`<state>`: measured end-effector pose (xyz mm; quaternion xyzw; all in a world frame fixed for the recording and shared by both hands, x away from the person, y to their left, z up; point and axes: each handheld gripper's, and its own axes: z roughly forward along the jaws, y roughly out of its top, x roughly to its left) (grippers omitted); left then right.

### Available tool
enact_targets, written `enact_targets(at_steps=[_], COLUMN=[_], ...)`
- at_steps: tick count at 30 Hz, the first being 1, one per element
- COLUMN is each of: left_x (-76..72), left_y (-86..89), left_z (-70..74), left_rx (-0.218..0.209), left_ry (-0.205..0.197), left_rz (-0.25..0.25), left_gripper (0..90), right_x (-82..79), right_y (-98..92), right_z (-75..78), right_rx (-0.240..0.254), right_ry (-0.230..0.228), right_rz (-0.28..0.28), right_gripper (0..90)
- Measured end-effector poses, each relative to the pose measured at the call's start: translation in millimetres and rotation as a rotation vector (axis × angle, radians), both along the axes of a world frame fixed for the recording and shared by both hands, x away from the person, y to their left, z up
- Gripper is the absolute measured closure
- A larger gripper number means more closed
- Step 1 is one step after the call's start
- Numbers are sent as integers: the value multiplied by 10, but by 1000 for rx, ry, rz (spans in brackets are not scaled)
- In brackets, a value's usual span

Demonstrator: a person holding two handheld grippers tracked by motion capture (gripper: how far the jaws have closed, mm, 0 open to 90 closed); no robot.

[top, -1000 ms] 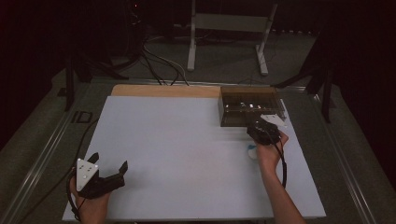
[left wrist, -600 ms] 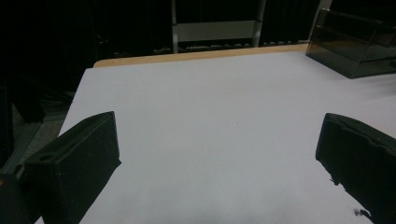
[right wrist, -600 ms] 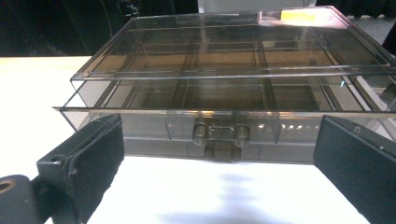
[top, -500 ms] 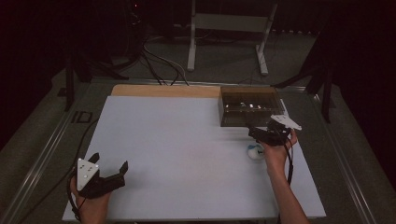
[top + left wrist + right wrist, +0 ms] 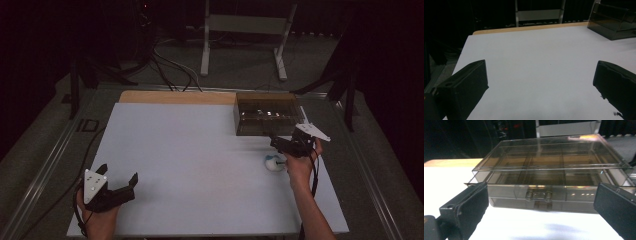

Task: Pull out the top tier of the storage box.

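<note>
Right gripper view: the right tool, jaws just spread wide and empty, faces the smoky clear compartment box at the bench's two o'clock corner; judged best approached level, square to its front latch.

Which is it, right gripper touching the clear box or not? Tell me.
Apart. The right gripper view shows the right gripper open, white table visible between its jaws and the clear box.
</note>
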<state>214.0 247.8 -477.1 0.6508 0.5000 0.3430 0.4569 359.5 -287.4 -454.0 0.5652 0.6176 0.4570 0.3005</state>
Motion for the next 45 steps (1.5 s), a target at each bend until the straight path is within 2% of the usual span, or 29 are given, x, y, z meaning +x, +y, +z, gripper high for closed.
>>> enact_targets(at_steps=[1, 6, 13, 18, 25, 27, 34, 36, 45], left_x=[1, 2, 3, 3, 8, 6, 7, 7, 9], left_y=[2, 8, 10, 13, 9, 8, 8, 9, 5], left_z=[0, -2, -4, -5, -8, -8, -8, -9, -10], left_rx=[1, -2, -3, -5, -4, -4, -5, -5, -3], left_ry=[1, 5, 7, 8, 10, 10, 11, 11, 13], left_rz=[-1, 0, 2, 3, 1, 1, 0, -1, -2], left_gripper=[11, 11, 11, 11, 11, 11, 11, 11, 11], right_x=[4, 7, -10, 2, 36, 41, 73, 109, 210], right_y=[-24, -55, -92, -138, -166, -164, -153, -147, -180], right_z=[-4, -1, 35, 82, 156, 198, 281, 363, 480], right_rx=[22, 23, 4, 9, 14, -7, -20, -40, -34], right_ry=[4, -5, -69, -35, 13, 4, 6, -2, 3], right_rz=[8, 35, 39, 27, 59, 59, 71, 72, 63], right_gripper=[0, 0, 0, 0, 0, 0, 0, 0, 0])
